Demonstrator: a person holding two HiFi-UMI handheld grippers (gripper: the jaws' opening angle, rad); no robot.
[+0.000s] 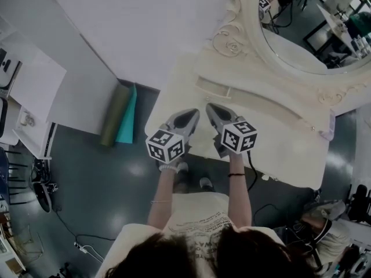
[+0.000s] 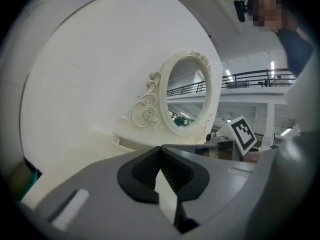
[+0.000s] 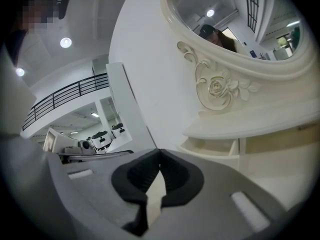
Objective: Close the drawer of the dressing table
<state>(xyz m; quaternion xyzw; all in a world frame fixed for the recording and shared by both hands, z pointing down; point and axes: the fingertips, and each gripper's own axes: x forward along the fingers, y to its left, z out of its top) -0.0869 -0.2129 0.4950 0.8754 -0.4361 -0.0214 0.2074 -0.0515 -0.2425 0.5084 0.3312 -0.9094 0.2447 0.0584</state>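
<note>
Nearest me, the person's left claw [image 1: 192,115], a grey two-jaw tool with a marker cube, has its jaws pressed together on nothing. The matching right claw [image 1: 210,109] beside it is likewise closed and empty. Both hover over the near part of the cream dressing-table counter [image 1: 272,141]. Further back, below the oval mirror in its carved cream frame [image 1: 307,16], the small shallow cream wooden drawer [image 1: 215,88] appears pulled out from the raised tier. It looks light and rigid and should slide easily, so I'd guess no grip is needed: a closed claw tip pushed squarely against the middle of its front, gently, lest it skew or jam
</note>
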